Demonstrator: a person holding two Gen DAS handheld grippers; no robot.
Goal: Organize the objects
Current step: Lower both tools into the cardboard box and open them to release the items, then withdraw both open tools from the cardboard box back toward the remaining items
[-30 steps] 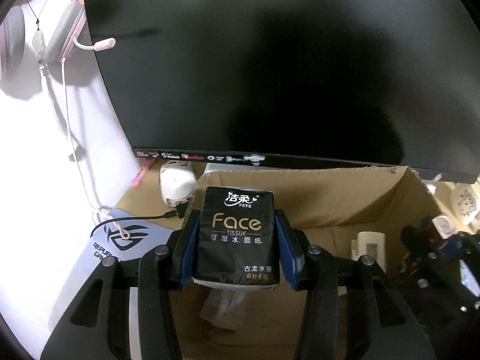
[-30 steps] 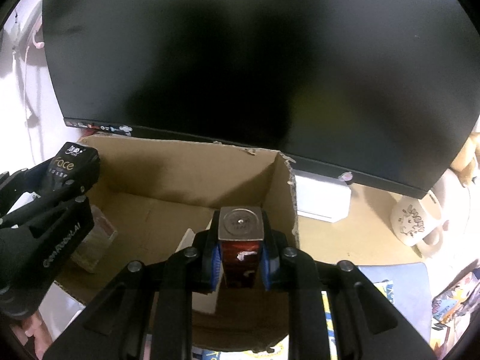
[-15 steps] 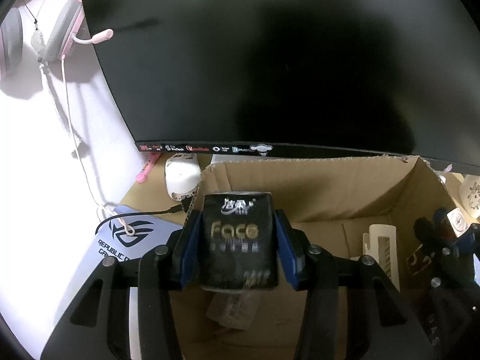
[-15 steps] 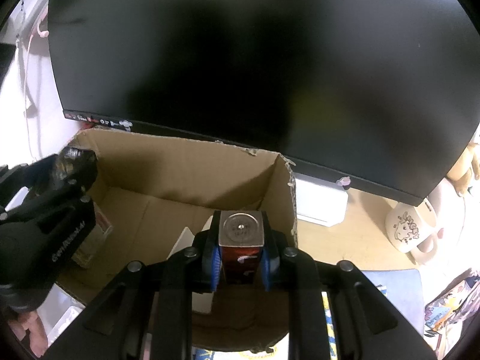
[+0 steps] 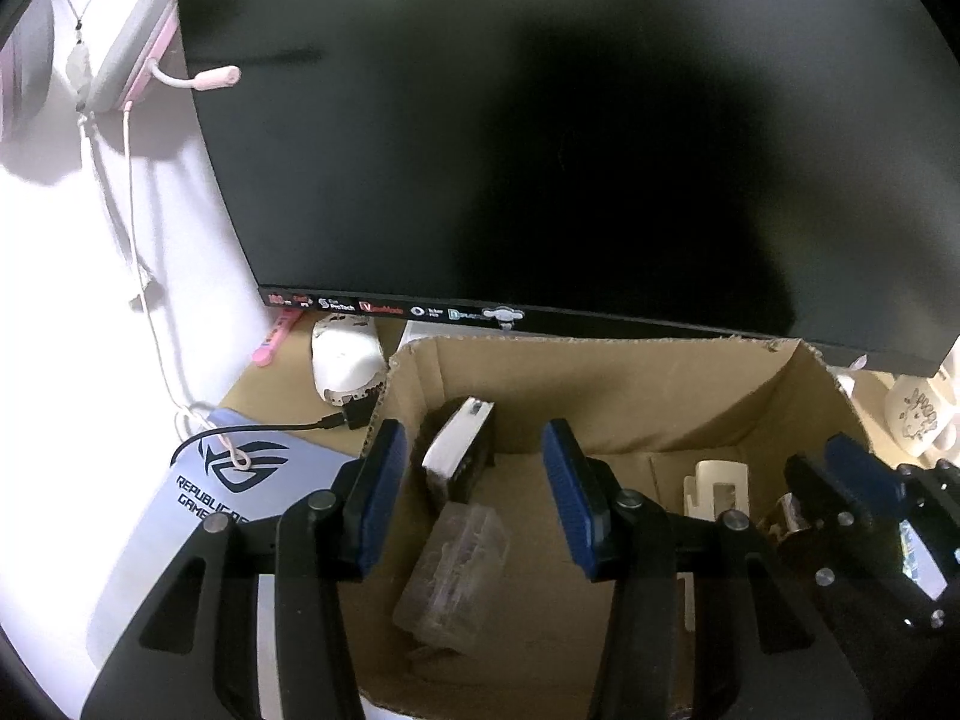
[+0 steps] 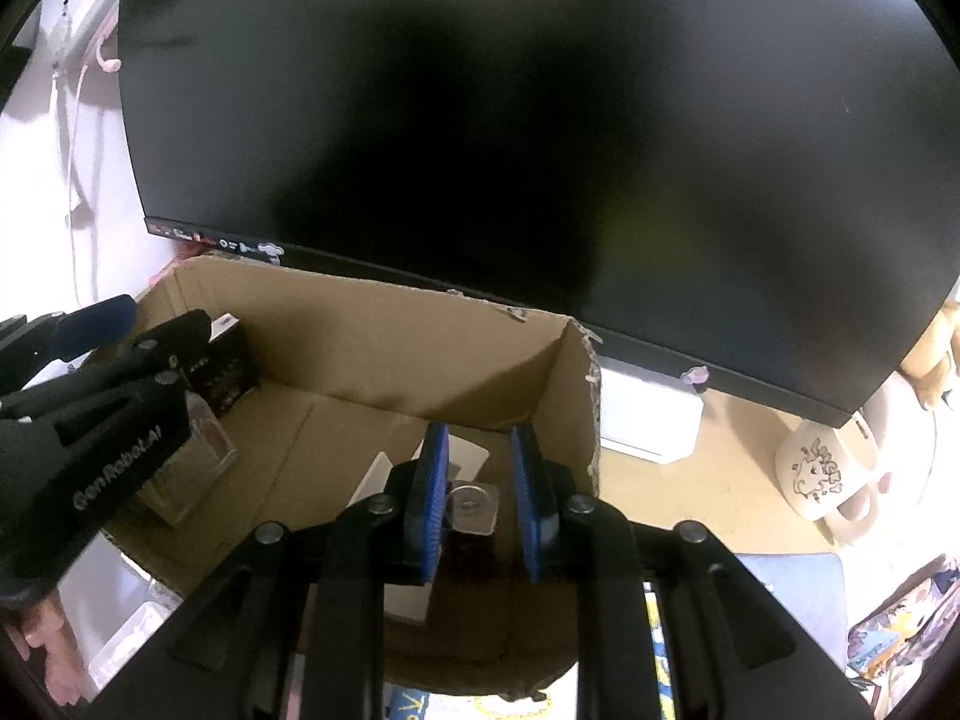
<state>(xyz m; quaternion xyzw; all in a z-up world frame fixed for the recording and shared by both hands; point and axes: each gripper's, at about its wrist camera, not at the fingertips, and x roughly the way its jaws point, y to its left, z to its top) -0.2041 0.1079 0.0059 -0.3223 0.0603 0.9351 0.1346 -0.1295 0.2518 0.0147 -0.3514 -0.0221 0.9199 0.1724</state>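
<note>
Two tools hang over a cardboard box (image 5: 600, 384). The left tool (image 5: 471, 438) gapes wide, holding nothing. The black tissue pack (image 5: 459, 456) stands on end in the box's far left corner, its long axis tilted, its white end up, above a clear plastic case (image 5: 456, 576). The right tool (image 6: 479, 438) stands apart around a red carton (image 6: 474, 507), upright, silver top up, by the right wall. A dark monitor (image 5: 540, 120) rises behind; a mug (image 6: 822, 474) sits on the tan surface (image 6: 720, 468).

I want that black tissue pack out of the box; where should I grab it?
Probably from above, pinching the tissue pack at its raised end: it leans tilted by the left wall of the cardboard box, lower end near the clear case.
</note>
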